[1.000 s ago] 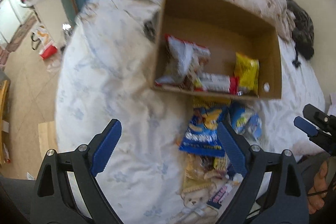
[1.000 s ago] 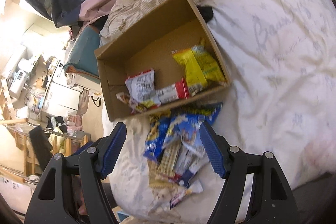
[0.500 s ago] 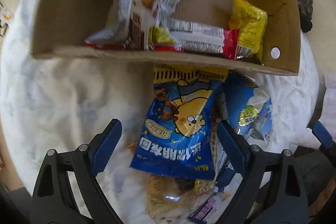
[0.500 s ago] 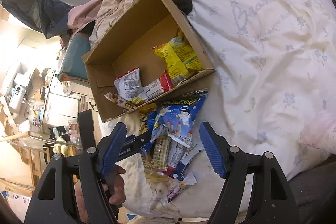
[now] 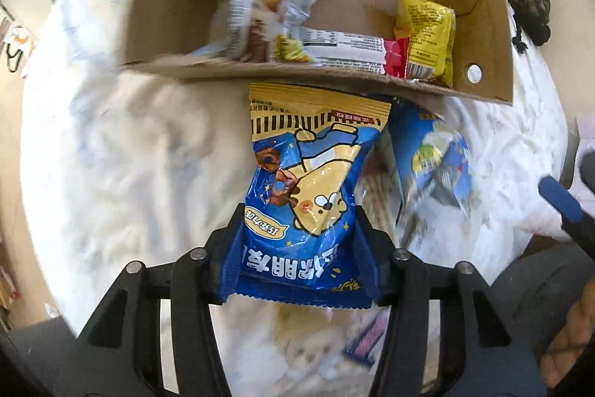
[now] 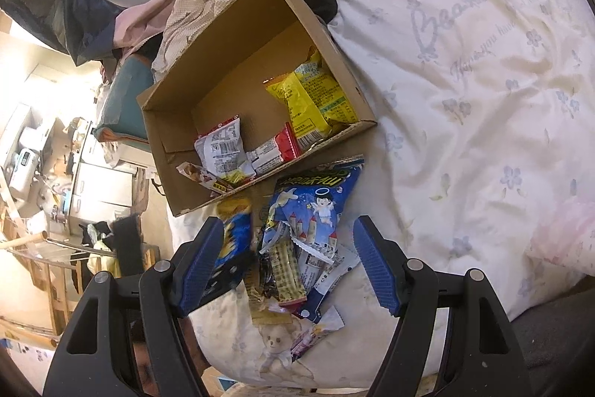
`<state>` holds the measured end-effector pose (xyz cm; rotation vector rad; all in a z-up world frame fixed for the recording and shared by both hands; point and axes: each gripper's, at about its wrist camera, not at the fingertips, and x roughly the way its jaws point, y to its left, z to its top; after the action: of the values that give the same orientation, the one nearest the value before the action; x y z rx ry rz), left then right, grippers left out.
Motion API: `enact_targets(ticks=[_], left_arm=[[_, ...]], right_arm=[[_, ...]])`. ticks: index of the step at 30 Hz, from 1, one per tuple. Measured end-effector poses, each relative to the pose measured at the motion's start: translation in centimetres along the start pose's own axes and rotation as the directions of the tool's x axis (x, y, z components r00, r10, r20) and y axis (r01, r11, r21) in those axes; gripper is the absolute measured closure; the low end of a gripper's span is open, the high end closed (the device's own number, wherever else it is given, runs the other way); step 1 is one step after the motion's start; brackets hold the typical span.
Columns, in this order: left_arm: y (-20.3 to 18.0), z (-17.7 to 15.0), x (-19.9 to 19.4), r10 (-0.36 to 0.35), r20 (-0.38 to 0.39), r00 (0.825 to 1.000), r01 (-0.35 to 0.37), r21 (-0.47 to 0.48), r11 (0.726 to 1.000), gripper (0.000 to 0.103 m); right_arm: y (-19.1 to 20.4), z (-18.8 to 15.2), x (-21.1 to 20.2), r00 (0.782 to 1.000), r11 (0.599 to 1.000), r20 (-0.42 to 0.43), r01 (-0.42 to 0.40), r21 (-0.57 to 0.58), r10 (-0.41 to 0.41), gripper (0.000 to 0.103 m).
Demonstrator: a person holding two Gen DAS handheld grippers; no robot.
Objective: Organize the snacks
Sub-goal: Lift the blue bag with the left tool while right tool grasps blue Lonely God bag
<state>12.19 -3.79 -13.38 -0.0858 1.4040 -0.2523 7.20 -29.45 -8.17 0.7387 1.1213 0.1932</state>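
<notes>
Between left claw (image 5: pixel 299 240) fingers: blue-yellow cartoon-bear snack bag (image 5: pixel 305 196), pinched; right claw (image 6: pixel 286 263) wide, empty.

Both the left gripper (image 5: pixel 299 240) and right gripper (image 6: pixel 286 266) have black, triangle-cutout arms with silver screws and ridged blue finger pads (image 6: pixel 375 266). Bare skin shows at lower right of the left wrist view.

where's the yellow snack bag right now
The yellow snack bag lies inside the cardboard box, at its right end in the left wrist view, beside the red-ended wrapper.
</notes>
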Motion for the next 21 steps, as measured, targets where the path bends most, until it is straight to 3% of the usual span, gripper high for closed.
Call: enact_targets(ticks=[7,13,16,21], left_arm=[[0.9,-2.5,-5.7,0.078,0.095,0.992,-0.077,-0.017,0.997,0.054],[3.9,-4.1,-9.7,0.161,0.213,0.964,-0.15,-0.066,0.986,0.054],[5.2,-4.0,-10.2,0.172,0.237,0.956,-0.152,-0.102,0.983,0.054],[5.6,-3.3,-9.2,0.133,0.217,0.967,-0.105,-0.137,0.985,0.054]], right_arm=[[0.4,-0.3,0.3,1.0,1.0,-0.018,-0.025,0.001,0.025,0.028],[0.6,-0.4,1.1,0.999,1.0,-0.036,-0.009,-0.001,0.009,0.027],[0.6,0.2,2.7,0.997,0.999,-0.069,0.043,0.006,-0.043,0.021],[0.3,1.6,6.7,0.98,0.994,-0.171,0.108,0.017,-0.104,0.02]])
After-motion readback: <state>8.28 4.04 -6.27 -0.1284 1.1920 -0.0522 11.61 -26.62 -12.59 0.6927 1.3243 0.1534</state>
